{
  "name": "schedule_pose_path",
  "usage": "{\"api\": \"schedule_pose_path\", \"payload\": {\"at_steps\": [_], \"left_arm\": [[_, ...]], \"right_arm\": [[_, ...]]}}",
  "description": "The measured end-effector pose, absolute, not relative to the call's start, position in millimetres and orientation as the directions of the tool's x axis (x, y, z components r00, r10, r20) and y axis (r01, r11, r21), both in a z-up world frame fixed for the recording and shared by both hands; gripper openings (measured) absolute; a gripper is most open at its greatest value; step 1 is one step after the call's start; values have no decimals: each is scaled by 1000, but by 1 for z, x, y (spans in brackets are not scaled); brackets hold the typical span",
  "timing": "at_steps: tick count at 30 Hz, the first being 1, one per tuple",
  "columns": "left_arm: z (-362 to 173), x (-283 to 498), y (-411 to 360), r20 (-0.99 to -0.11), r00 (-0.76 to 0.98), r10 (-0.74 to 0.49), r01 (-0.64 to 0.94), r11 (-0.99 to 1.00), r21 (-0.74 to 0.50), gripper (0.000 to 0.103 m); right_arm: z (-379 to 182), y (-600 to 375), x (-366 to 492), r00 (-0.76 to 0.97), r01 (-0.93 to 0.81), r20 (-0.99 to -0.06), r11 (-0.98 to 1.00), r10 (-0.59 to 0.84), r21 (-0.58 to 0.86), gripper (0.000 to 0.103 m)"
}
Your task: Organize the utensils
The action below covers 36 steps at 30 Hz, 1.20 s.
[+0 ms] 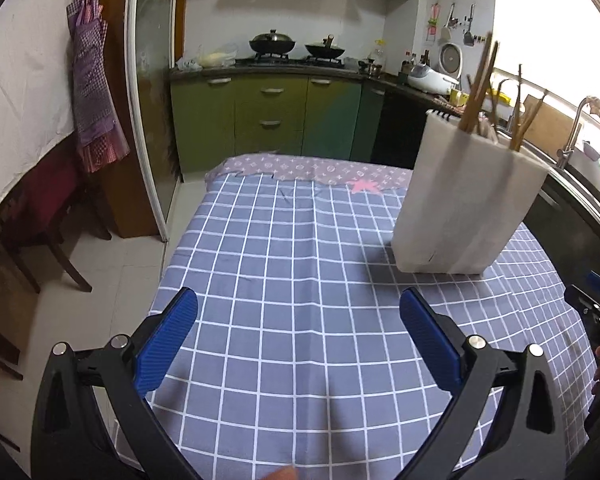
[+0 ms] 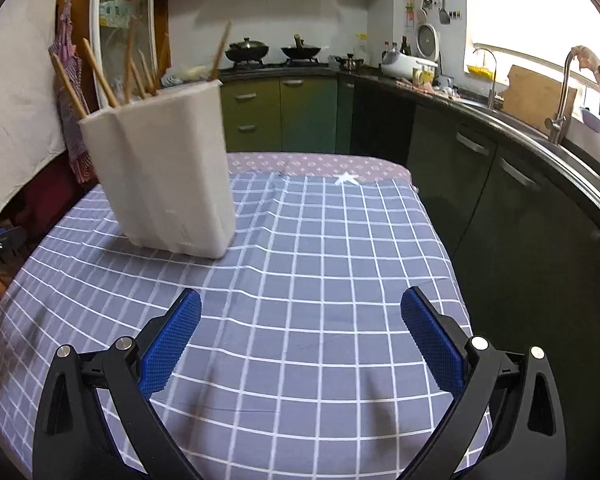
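A tall white utensil holder (image 1: 466,196) stands on the checked tablecloth (image 1: 292,280), right of centre in the left wrist view. Several wooden chopsticks (image 1: 480,84) stick up out of it. In the right wrist view the holder (image 2: 164,168) stands at the left with the chopsticks (image 2: 104,76) fanned above it. My left gripper (image 1: 298,300) is open and empty above the cloth, near and left of the holder. My right gripper (image 2: 300,300) is open and empty, near and right of the holder. Part of the right gripper (image 1: 596,312) shows at the right edge of the left wrist view.
The table's far end has a patterned purple cloth (image 1: 308,168). Green kitchen cabinets (image 1: 268,116) with a stove and woks (image 1: 272,42) lie beyond. A dark counter with sink and tap (image 2: 560,92) runs along the right. A wooden chair (image 1: 40,216) and sliding door frame stand left.
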State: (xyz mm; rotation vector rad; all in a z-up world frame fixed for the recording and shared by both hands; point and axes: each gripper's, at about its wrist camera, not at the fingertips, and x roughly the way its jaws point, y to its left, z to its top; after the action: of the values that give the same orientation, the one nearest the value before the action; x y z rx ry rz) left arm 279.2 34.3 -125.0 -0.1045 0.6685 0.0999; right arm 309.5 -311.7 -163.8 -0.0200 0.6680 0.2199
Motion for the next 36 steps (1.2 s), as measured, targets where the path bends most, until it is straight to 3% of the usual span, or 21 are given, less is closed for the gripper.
{"api": "schedule_pose_path", "payload": {"at_steps": [8, 16, 36], "left_arm": [[-93, 250, 24, -546, 836, 50, -101, 993, -64, 96], [-78, 237, 18, -526, 849, 50, -94, 994, -58, 96], [-73, 236, 12, -537, 842, 46, -85, 995, -48, 96]], "right_arm": [[-125, -306, 272, 808, -252, -530, 964, 259, 87, 99], [-101, -299, 245, 825, -280, -491, 957, 279, 73, 99], [-96, -299, 231, 825, -291, -487, 954, 286, 68, 99]]}}
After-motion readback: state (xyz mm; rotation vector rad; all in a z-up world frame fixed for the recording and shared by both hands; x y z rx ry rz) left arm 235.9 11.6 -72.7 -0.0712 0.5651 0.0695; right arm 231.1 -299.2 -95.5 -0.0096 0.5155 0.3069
